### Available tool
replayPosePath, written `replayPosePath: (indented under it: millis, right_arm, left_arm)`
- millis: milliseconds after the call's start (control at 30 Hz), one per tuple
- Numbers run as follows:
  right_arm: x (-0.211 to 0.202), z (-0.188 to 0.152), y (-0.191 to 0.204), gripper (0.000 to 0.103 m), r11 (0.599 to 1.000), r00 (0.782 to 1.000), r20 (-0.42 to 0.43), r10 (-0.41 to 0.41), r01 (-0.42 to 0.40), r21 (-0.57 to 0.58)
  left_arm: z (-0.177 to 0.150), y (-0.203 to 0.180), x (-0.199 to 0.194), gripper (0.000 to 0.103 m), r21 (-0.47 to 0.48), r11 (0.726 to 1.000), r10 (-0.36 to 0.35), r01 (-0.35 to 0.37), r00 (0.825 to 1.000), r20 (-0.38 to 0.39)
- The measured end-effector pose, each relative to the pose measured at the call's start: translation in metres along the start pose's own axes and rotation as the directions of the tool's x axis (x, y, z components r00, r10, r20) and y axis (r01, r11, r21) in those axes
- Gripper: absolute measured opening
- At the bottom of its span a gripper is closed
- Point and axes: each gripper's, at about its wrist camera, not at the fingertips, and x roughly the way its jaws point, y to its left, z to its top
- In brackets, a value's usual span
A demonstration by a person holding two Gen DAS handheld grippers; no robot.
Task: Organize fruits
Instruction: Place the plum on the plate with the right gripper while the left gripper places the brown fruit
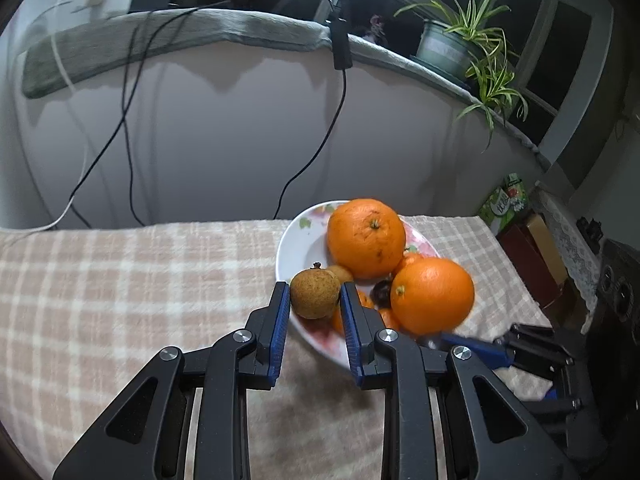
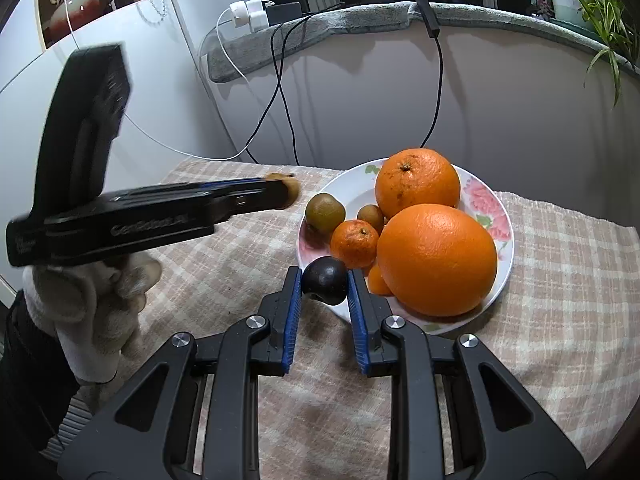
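My left tool (image 1: 315,294) is closed on a small brown longan (image 1: 314,295), its blue pads (image 1: 282,312) pressing the fruit from both sides, and it holds the fruit above the near left edge of the plate (image 1: 296,240). My right tool (image 2: 324,282) is closed the same way on a dark, round plum-like fruit (image 2: 325,281), held above the near rim of that plate (image 2: 505,240). From the right wrist view I see my left tool (image 2: 286,196) come in from the left, blurred, with the longan (image 2: 285,194) at its tip above the cloth, apart from the plate, and my hand in a pale fuzzy sleeve (image 2: 92,312) below it. From the left wrist view my right tool (image 1: 444,340) shows low at the right, blurred, its tip near the plate's near rim beneath the near orange. On the white flowered plate lie two big oranges, the near orange (image 2: 437,258) touching the far orange (image 2: 417,184), with a small tangerine (image 2: 354,243) to their left, another orange piece (image 2: 378,280) tucked beneath the near orange, and two more brown longans, one (image 2: 325,212) at the left rim and one (image 2: 371,218) between the tangerine and the far orange. The plate sits on a surface covered by a beige checked cloth (image 2: 560,300). Beyond it rises a pale wall with black cables (image 1: 132,120) hanging down, a grey cloth along the sill (image 1: 200,32), and a potted spider plant (image 1: 460,40) at the far right.
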Motion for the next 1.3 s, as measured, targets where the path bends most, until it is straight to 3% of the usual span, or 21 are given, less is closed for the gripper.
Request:
replayPosePath:
  millis: [433, 1200, 1300]
  right_arm:
    - [0.018, 0.005, 0.001, 0.024, 1.000, 1.000, -0.013, 0.004, -0.005, -0.030]
    - [0.023, 0.008, 0.003, 0.025, 0.998, 1.000, -0.014, -0.022, 0.021, -0.054]
    - [0.022, 0.007, 0.003, 0.025, 0.998, 1.000, -0.013, -0.026, 0.025, -0.057]
  left_arm:
    - [0.018, -0.013, 0.029, 0.024, 0.031, 0.999, 0.011, -0.011, 1.000, -0.010]
    - [0.020, -0.019, 0.024, 0.025, 0.053, 0.998, 0.026, -0.027, 1.000, 0.017]
    - [0.021, -0.021, 0.020, 0.037, 0.057, 0.998, 0.027, -0.028, 0.999, 0.027]
